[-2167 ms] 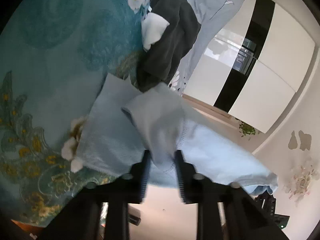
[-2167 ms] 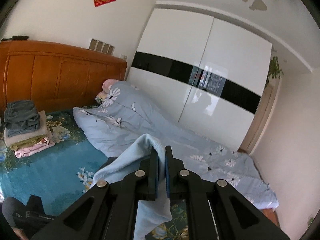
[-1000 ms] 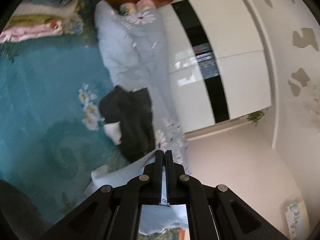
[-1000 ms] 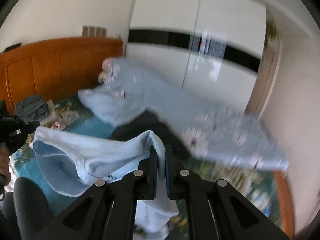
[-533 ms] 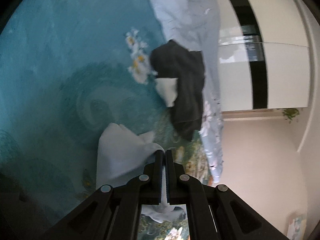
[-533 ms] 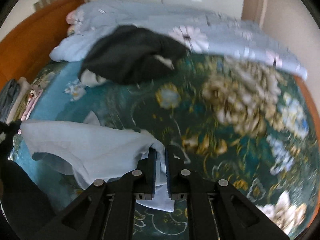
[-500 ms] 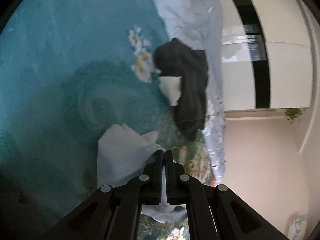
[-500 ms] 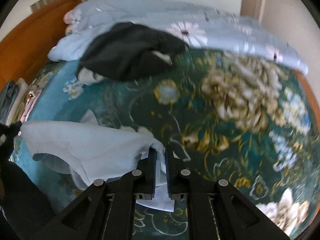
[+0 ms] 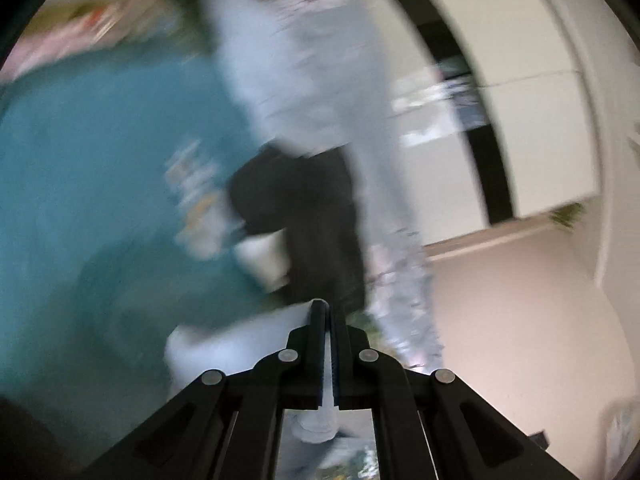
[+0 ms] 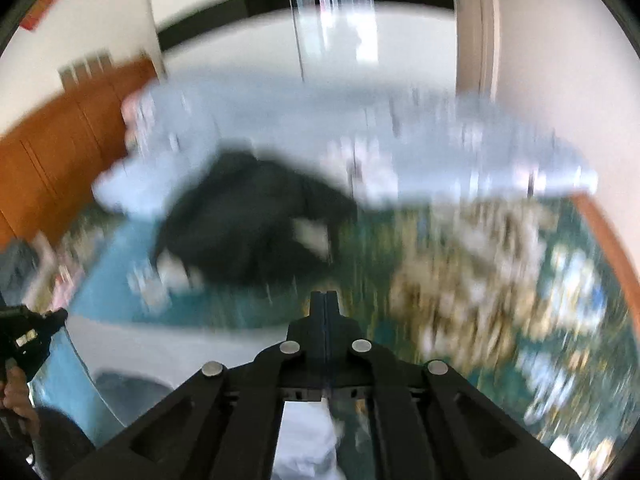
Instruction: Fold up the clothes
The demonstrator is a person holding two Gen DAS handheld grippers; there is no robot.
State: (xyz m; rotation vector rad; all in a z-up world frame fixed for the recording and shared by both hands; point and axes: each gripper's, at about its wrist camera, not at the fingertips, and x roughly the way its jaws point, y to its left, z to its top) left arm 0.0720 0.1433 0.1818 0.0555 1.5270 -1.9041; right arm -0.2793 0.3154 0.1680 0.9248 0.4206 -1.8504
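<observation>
pale blue cotton, a soft garment (image 10: 168,356), is pinched at two edges: the left gripper (image 9: 329,312) has its jaws pressed almost together on a thin strip of it, and the right gripper (image 10: 325,294) is closed tight on another edge, with cloth trailing below its jaws. seen from the right tongs, the garment stretches away to their left as a taut, slightly sagging band towards the left gripper, which shows at that view's far left edge, above the teal floral bedspread (image 10: 500,280). ahead of both tongs lies a crumpled black garment (image 10: 248,224), and beyond it a rumpled light blue floral duvet (image 9: 304,72).

both views are heavily smeared, so the tongs are probably swinging fast. the risk, as i judge it, is that the thin pinch slips out of one pair of jaws during the swing, or the cloth lands creased or on top of the black garment, spoiling the fold.

half a second ago the right tongs looked down on the bedspread with the cloth slack and bunched; now they point higher, towards the wardrobe (image 10: 340,20), and the cloth is pulled straighter. the left view has also tipped up from the bedspread.
</observation>
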